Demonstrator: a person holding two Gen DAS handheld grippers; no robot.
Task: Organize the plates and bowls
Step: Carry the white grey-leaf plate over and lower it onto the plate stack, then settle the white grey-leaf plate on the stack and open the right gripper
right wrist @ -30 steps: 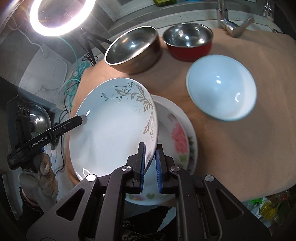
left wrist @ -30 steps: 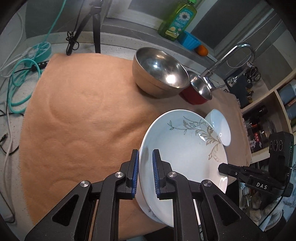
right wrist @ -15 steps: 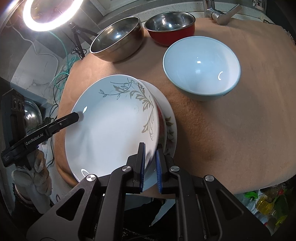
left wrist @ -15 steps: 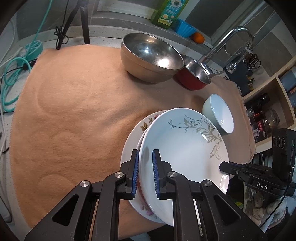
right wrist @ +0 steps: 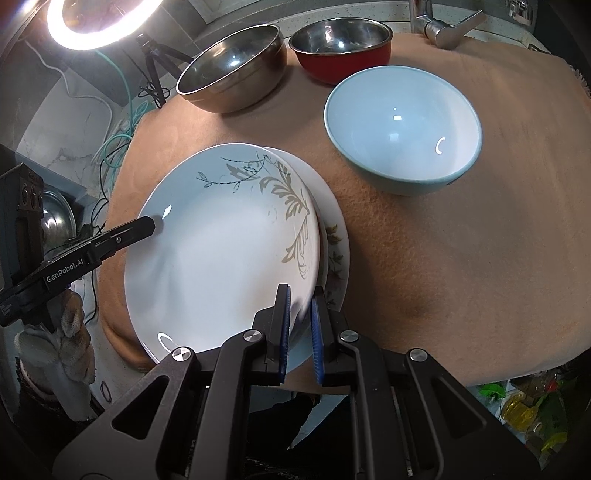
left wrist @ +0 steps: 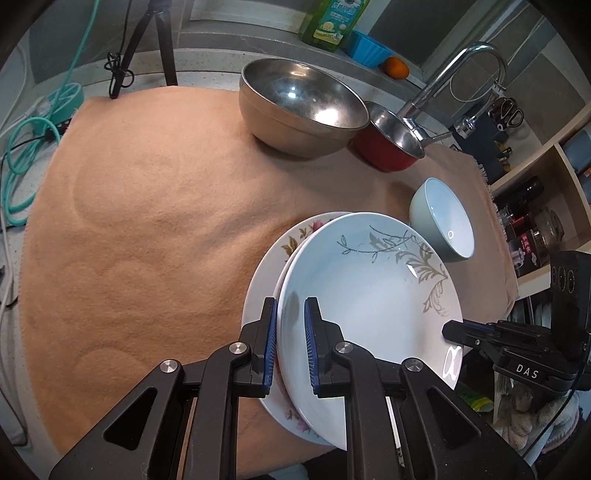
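- Left hand-held gripper (left wrist: 290, 345): black frame, blue pads, clamped on the near left rim of the white round plate with a grey leaf pattern (left wrist: 369, 291); one pad lies under the rim, the other on top.
- Right hand-held gripper (right wrist: 299, 330): same make, clamped on the near right rim of the same plate; its tip also shows at the right edge of the left wrist view.
- White plate with grey leaf pattern: held by both grippers at opposite rims, tilted slightly, directly over the white round plate with a pink flower pattern (left wrist: 273, 258) and shifted a little to one side of it. Whether the two plates touch cannot be told.
- Flower-pattern plate: lies flat on the tan felt cloth (left wrist: 147, 221) near the front edge of the desk; mostly covered, with a crescent of rim showing.
- Pale blue ceramic bowl with white inside (right wrist: 402, 129): upright on the cloth, just beyond and to the right of the plates, apart from them.
- Large stainless steel bowl (left wrist: 299, 107): upright at the far side of the cloth.
- Red bowl with a steel lining (right wrist: 340, 48): upright, just to the right of the steel bowl.
- Chrome tap (left wrist: 454, 77): rises behind the red bowl.
- Green dish soap bottle (left wrist: 328, 18): stands on the far ledge, with a blue cup (left wrist: 369, 50) and an orange fruit (left wrist: 396, 68) beside it.
- Lit ring light (right wrist: 99, 22) on a black tripod: far left.
- Teal cable (left wrist: 22, 155): coiled on the desk left of the cloth.
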